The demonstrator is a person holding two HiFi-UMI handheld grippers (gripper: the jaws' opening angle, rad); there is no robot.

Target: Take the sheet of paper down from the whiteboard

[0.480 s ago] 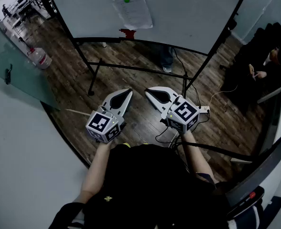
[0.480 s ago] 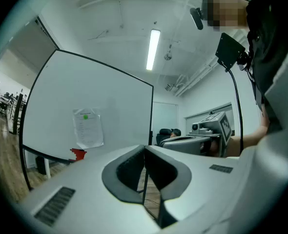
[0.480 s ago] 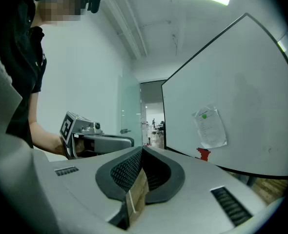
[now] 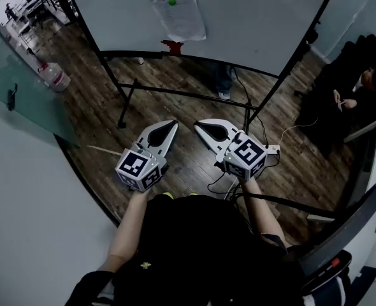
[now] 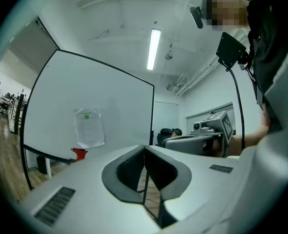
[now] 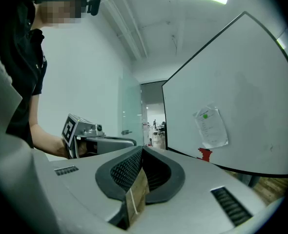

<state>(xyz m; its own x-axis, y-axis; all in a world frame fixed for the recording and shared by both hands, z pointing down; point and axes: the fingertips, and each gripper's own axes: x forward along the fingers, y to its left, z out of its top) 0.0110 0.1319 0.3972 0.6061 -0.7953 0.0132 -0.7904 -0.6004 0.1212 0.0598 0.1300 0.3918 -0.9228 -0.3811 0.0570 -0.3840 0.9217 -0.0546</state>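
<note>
Jaws are closed and empty on the left gripper [image 4: 173, 123] and right gripper [image 4: 198, 123], both well apart from the paper [image 4: 180, 16] hanging on the whiteboard [image 4: 258, 18] under a green magnet [image 4: 171, 1], so a hard tug could probably tear it.

Head view: overhead, looking steeply down.
Gripper views: level, facing the large white black-framed whiteboard [image 5: 119, 111], well apart.
Shared: whiteboard.

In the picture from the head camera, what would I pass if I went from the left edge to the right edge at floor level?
Glass door's handle → water jug → left gripper → right gripper → seated person in black. The sheet of paper, up on the whiteboard, is left out: it sits above the two grippers.
</note>
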